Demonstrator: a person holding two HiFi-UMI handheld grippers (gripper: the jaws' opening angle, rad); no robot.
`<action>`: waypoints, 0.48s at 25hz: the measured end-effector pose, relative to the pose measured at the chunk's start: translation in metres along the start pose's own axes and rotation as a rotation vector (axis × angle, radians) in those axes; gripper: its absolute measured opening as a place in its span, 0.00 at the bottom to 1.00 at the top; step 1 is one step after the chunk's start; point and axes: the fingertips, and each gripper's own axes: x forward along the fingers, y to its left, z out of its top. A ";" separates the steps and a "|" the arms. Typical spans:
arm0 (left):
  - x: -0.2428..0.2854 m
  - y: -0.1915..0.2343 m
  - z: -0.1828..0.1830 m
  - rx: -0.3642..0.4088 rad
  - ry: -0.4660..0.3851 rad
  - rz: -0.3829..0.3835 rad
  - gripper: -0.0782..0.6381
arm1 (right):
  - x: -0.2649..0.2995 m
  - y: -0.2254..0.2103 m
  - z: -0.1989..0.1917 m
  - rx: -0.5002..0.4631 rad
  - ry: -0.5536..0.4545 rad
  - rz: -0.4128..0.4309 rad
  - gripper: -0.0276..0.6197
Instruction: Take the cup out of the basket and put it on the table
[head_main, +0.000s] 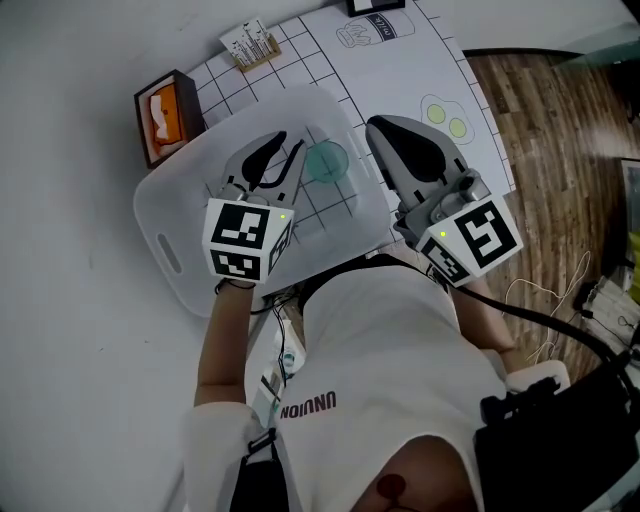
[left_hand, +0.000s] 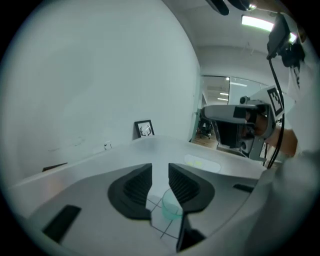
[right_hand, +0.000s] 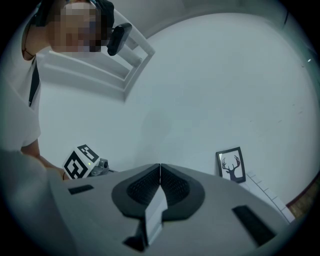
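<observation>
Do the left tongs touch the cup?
Cannot tell. In the left gripper view the cup shows between the open left tongs, inside the basket, but neither contact nor gap is plain.

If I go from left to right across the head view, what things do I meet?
orange box → left gripper → green cup → right gripper → wooden floor

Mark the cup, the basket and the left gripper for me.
cup (head_main: 325, 162), head view, middle of its green opening.
basket (head_main: 165, 205), head view, bare part near its left rim.
left gripper (left_hand: 160, 172), left gripper view, midway between its open fingers.
</observation>
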 end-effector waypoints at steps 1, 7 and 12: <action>0.003 -0.001 -0.004 0.007 0.017 -0.011 0.25 | 0.001 0.000 0.000 0.001 0.000 -0.001 0.07; 0.016 0.000 -0.021 -0.018 0.067 -0.047 0.25 | 0.002 -0.002 0.000 0.002 0.002 -0.010 0.07; 0.027 -0.001 -0.039 -0.004 0.112 -0.071 0.25 | 0.003 -0.002 0.000 0.005 0.002 -0.018 0.07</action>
